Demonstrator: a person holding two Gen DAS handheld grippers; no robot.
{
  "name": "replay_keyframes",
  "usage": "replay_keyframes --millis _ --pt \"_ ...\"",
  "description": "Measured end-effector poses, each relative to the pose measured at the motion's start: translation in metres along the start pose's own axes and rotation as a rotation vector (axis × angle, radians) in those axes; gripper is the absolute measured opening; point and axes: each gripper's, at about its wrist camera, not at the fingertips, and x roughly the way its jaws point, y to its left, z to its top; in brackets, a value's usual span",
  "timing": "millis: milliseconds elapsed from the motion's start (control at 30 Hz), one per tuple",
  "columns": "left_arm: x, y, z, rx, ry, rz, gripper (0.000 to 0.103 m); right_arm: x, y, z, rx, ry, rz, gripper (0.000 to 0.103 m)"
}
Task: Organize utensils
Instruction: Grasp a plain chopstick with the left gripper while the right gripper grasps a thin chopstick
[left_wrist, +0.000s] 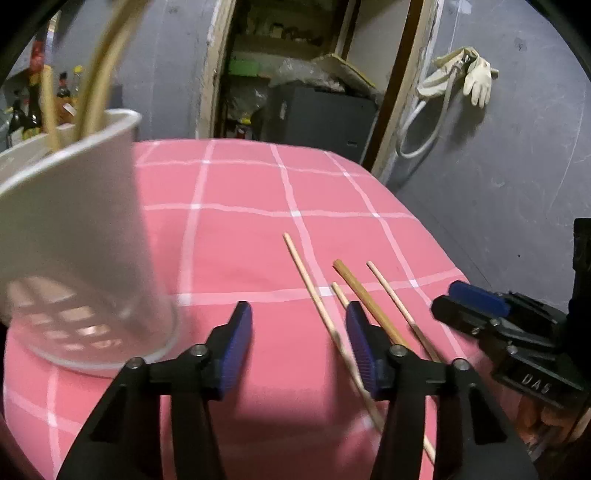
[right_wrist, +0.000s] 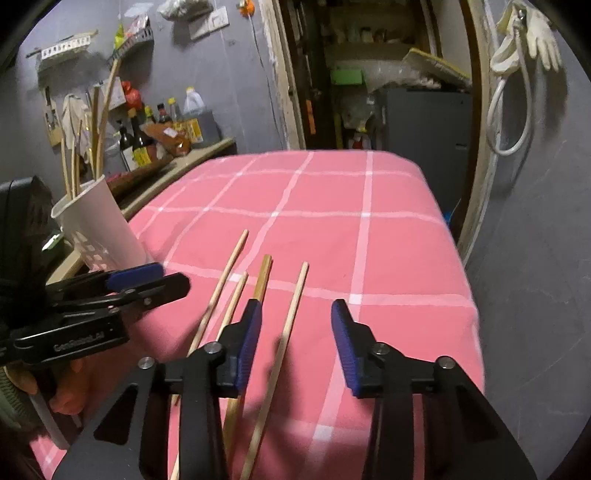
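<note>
On the table: four wooden chopsticks (right_wrist: 221, 291) lie loose on the pink checked cloth (right_wrist: 332, 221), roughly side by side, tips toward 12 o'clock.
Darker chopstick: one stick (left_wrist: 365, 299) is browner and thicker than the three pale ones.
Right claw (right_wrist: 295, 343): spread wide, holding nothing; the pale chopstick (right_wrist: 291, 317) farthest toward 3 o'clock runs between its blue pads, the dark one passes under its 9 o'clock finger.
Left claw (left_wrist: 299, 347): spread wide, holding nothing, over bare cloth; its 3 o'clock pad (left_wrist: 360, 347) overlaps the chopsticks.
Holder: a white perforated utensil cup (right_wrist: 99, 229) stands at 9 o'clock, well apart from the loose sticks, with several long sticks upright inside.
Beyond: bottles (right_wrist: 147, 140) on a shelf at 10 o'clock; a glove (right_wrist: 543, 37) hangs on the wall at 2 o'clock.
</note>
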Motion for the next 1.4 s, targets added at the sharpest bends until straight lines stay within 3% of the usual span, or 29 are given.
replay_keyframes --millis 367,700,867,1000,1133,1267,1400 --pt "0.028 0.001 0.012 -0.014 0.120 -0.052 0.021 0.024 -0.002 0.003 0.023 0.103 0.031 0.021" --pt "0.039 0.007 0.022 -0.049 0.165 -0.075 0.013 0.045 -0.009 0.011 0.056 0.167 0.028 0.020" --pt "0.040 0.005 0.023 -0.051 0.172 -0.080 0.008 0.053 -0.006 0.017 0.049 0.188 0.009 0.020" --pt "0.038 0.006 0.022 -0.055 0.175 -0.081 0.006 0.058 -0.006 0.020 0.054 0.204 0.006 0.009" --pt "0.035 0.006 0.021 -0.059 0.179 -0.082 0.003 0.058 -0.009 0.020 0.088 0.210 0.015 0.005" --pt "0.028 0.004 0.019 -0.053 0.169 -0.084 0.002 0.050 -0.015 0.017 0.155 0.187 0.053 0.003" --pt "0.010 0.002 0.016 -0.041 0.108 -0.087 0.002 0.029 -0.017 0.009 0.204 0.115 0.088 0.003"
